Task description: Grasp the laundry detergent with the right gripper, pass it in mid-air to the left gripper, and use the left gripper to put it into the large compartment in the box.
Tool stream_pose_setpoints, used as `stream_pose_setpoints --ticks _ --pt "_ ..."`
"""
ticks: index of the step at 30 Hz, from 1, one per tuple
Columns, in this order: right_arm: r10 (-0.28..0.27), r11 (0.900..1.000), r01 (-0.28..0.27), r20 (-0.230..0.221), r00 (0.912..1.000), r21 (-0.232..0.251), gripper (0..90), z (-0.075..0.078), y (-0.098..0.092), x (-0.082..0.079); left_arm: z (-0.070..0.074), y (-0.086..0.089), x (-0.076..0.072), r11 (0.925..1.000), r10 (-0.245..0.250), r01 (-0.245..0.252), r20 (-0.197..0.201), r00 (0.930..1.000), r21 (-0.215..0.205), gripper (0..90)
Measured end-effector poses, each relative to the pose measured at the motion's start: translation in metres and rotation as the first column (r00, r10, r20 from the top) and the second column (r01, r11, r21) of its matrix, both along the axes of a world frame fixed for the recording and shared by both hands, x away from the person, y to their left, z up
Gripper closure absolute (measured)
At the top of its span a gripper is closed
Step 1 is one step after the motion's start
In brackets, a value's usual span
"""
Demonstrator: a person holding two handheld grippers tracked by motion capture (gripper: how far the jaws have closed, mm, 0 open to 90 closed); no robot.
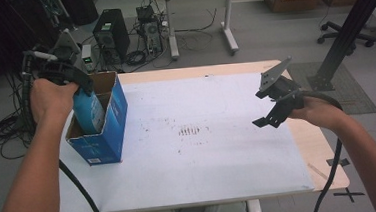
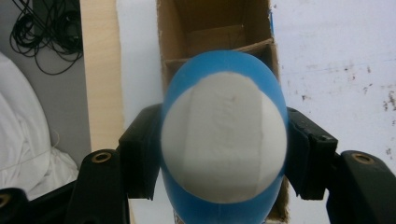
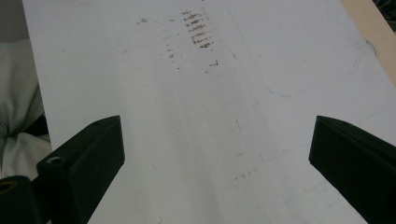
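Note:
A blue bottle point(image 1: 88, 110) with a white base point(image 2: 223, 140) is partly down inside an open blue cardboard box point(image 1: 109, 136) at the table's left edge. My left gripper point(image 1: 77, 86) is shut on the bottle, one jaw on each side of it, pointing down into the box. In the left gripper view the box's brown inside and a cardboard divider point(image 2: 219, 49) lie beyond the bottle. My right gripper point(image 1: 271, 111) hovers over the right side of the white sheet, open, with nothing between its jaws.
A white sheet point(image 1: 189, 151) covers most of the wooden table point(image 1: 324, 151) and carries brown smudges point(image 1: 190, 131) at its middle. On the floor behind are a computer tower point(image 1: 111, 33), cables and another table's legs.

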State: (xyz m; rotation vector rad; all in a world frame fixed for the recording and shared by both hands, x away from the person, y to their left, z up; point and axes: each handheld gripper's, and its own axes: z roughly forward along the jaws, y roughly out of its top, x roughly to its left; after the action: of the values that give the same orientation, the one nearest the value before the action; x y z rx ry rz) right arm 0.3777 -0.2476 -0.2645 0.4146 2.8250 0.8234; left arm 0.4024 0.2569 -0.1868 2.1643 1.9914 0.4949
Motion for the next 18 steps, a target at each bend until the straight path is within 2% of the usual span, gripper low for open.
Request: stream_pose_setpoints --ticks 7,18 --pt "-0.008 1.000 0.008 -0.007 0.9999 -0.004 3.5 -0.002 -0.002 0.001 -0.022 -0.001 0.002 0.9999 -0.015 0.015 -0.005 0.9999 0.002 38.3" --pt "-0.017 1.000 0.017 -0.006 0.9998 -0.005 3.5 -0.004 -0.004 0.001 -0.048 -0.003 0.005 0.9996 -0.027 0.027 -0.018 0.9995 0.012 38.2"
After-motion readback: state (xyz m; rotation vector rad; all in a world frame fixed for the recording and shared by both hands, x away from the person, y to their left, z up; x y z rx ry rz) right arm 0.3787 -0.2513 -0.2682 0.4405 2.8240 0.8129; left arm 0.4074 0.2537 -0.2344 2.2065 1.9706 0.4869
